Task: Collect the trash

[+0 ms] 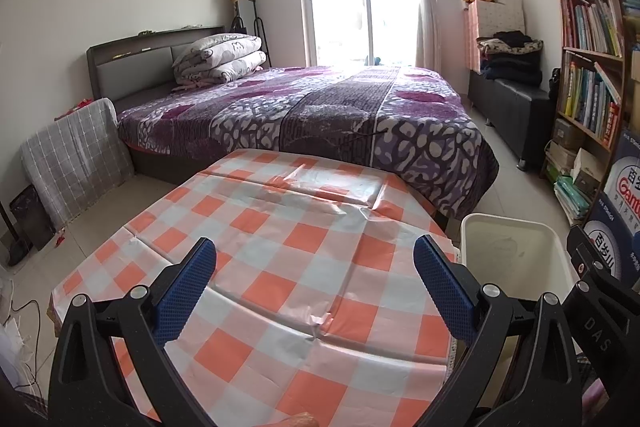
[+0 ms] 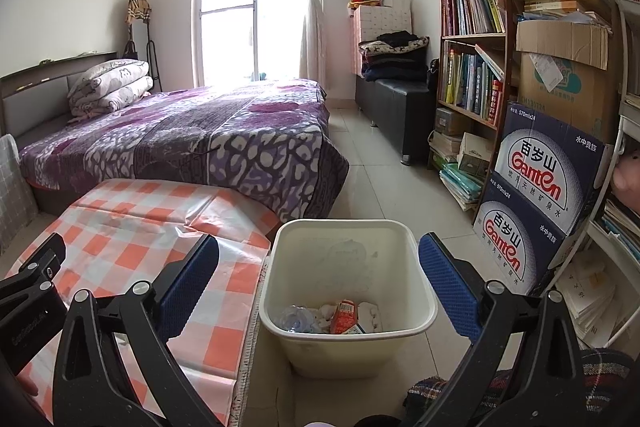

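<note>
A cream plastic bin (image 2: 404, 259) stands on the floor right of the table. Inside it lie a crushed clear bottle (image 2: 298, 319), an orange carton (image 2: 344, 315) and white wrappers (image 2: 370, 313). My right gripper (image 2: 318, 287) hangs open above the bin, its blue pads (image 2: 450, 291) empty. My left gripper (image 1: 316, 287) is open over the table with the orange-and-white checked cloth (image 1: 288, 243), nothing between its fingers. The bin's rim (image 1: 504, 223) shows at the right of the left wrist view. No loose trash shows on the cloth.
A bed with a purple cover (image 1: 320, 111) stands past the table. A bookshelf (image 2: 472, 67) and stacked water boxes (image 2: 544, 195) line the right wall. A dark bench (image 2: 396, 99) with folded clothes is by the window. A plaid cloth (image 2: 440, 391) lies at the bottom right.
</note>
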